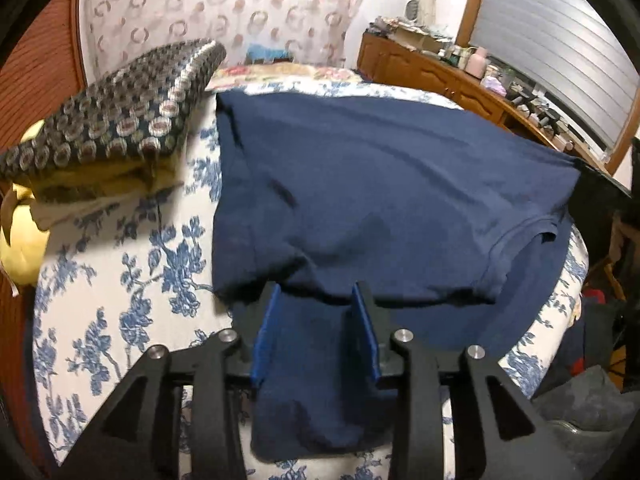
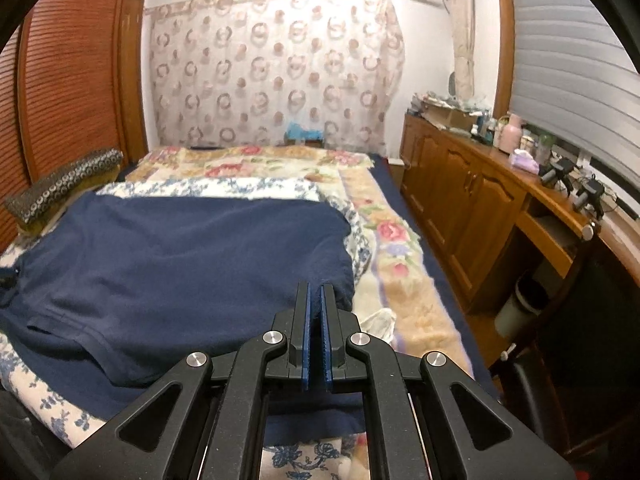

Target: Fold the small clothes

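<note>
Left gripper (image 1: pixel 316 292) open over shirt (image 1: pixel 380 184) (navy) — cushion (image 1: pixel 120 108) beside.

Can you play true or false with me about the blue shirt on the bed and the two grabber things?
1. The navy shirt lies on a bed cover with blue flowers. True.
2. The right gripper is wide open. False: its jaws are closed, pinching the shirt's edge.
3. The left gripper has its jaws apart with shirt cloth between them. True.
4. The patterned cushion sits on top of the shirt. False: it rests beside the shirt, on yellow fabric.
5. The wooden cabinet stands beside the bed with things on top. True.
6. The curtain is plain green. False: it is pale with round pinkish rings.
</note>
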`<state>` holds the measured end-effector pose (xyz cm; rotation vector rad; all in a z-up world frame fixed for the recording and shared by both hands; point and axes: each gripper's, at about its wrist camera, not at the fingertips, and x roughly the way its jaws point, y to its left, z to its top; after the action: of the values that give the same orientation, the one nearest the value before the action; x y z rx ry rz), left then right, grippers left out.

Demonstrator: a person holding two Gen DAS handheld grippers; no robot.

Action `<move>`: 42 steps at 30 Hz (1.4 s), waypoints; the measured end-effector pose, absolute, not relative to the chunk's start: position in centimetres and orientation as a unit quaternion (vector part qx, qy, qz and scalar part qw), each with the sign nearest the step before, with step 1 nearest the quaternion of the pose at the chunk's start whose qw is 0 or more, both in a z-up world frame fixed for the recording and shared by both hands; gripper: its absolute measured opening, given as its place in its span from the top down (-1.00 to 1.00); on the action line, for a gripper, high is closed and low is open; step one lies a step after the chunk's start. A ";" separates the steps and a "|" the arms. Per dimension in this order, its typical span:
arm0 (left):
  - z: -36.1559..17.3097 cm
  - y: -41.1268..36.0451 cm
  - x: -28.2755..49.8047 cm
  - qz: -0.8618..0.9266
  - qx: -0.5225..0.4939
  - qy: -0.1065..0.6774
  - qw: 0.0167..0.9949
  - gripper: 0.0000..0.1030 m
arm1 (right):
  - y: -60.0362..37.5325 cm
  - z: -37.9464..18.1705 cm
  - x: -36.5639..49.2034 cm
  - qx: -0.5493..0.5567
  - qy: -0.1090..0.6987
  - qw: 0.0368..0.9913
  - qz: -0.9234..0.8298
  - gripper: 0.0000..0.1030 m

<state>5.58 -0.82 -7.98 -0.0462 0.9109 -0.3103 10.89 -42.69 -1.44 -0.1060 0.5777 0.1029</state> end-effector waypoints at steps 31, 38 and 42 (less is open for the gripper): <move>-4.1 -0.4 0.9 -0.176 -0.026 0.383 0.907 0.99 | -44.0 0.4 9.1 -0.053 0.280 0.958 0.034 0.97; -4.6 -0.3 0.0 -0.164 -0.018 0.387 0.907 0.29 | -43.4 -2.9 9.5 -0.062 0.323 0.944 0.028 0.77; -4.2 0.0 -0.1 -0.151 -0.015 0.379 0.913 0.18 | -42.4 -2.5 9.5 -0.063 0.315 0.946 0.037 0.25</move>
<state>-0.06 -0.04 -4.17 -0.0309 0.7798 -0.3104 9.51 -42.44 -2.53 -0.1285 0.6423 0.0750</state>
